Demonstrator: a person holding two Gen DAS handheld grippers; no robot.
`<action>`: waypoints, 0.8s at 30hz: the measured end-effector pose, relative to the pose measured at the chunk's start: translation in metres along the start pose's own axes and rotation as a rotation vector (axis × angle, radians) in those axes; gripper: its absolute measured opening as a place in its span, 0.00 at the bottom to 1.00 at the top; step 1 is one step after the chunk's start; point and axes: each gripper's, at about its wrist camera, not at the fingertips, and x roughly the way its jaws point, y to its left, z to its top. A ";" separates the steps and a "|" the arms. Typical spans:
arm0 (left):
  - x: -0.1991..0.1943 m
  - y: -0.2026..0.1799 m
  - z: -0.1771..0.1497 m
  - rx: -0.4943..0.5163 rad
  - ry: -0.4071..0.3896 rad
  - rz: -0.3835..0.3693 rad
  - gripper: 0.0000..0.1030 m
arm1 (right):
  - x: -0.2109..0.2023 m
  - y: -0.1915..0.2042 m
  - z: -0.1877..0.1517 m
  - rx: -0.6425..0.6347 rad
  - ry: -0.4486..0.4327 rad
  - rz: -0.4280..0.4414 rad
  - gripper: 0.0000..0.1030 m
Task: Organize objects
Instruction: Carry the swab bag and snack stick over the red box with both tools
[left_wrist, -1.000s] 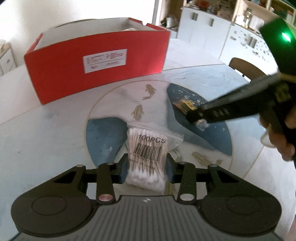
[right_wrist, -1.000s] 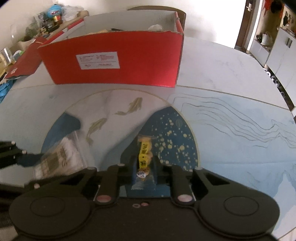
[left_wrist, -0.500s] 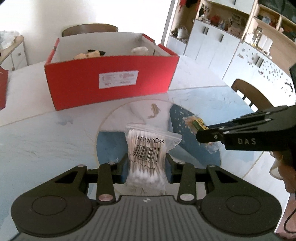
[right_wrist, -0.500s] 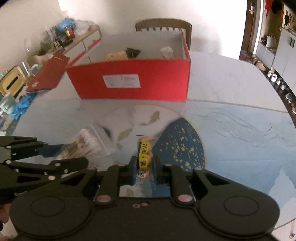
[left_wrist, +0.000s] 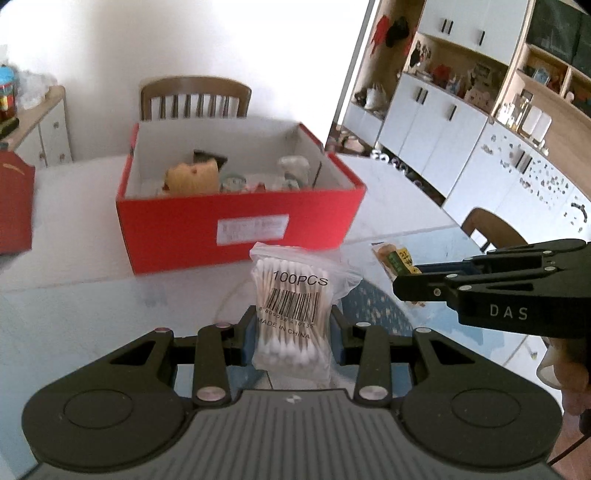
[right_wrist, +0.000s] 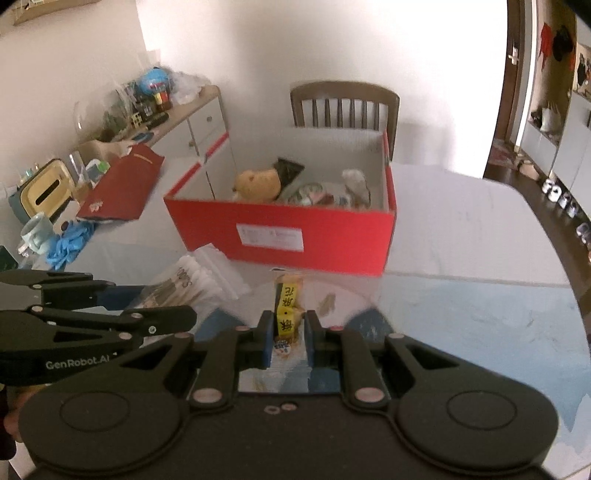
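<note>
My left gripper (left_wrist: 291, 325) is shut on a clear bag of cotton swabs (left_wrist: 291, 310) marked 100PCS and holds it above the table. My right gripper (right_wrist: 287, 336) is shut on a small snack packet with a yellow label (right_wrist: 286, 310). Both are lifted and face an open red box (left_wrist: 236, 225) that holds a plush toy (left_wrist: 192, 177) and several small items. The box also shows in the right wrist view (right_wrist: 295, 229). The right gripper shows at the right of the left wrist view (left_wrist: 406, 280), and the left one at the left of the right wrist view (right_wrist: 166, 314).
The table (right_wrist: 461, 258) is white and pale blue with a round fish pattern. A wooden chair (right_wrist: 343, 103) stands behind the box. A red folder (right_wrist: 122, 184), blue gloves (right_wrist: 70, 243) and a mug (right_wrist: 35, 232) lie at the table's left. Cabinets (left_wrist: 436, 122) line the right wall.
Both grippers have risen with their loads and tilted up, so the inside of the red box now shows. The box looks farther and lower in both views.
</note>
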 end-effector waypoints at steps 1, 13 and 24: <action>-0.001 0.001 0.004 0.001 -0.008 0.000 0.36 | 0.000 0.000 0.004 -0.001 -0.006 0.001 0.16; -0.003 0.016 0.054 0.022 -0.093 0.038 0.36 | 0.009 -0.003 0.055 -0.016 -0.058 0.022 0.16; 0.022 0.029 0.111 0.062 -0.122 0.091 0.36 | 0.037 -0.012 0.090 -0.039 -0.078 -0.011 0.16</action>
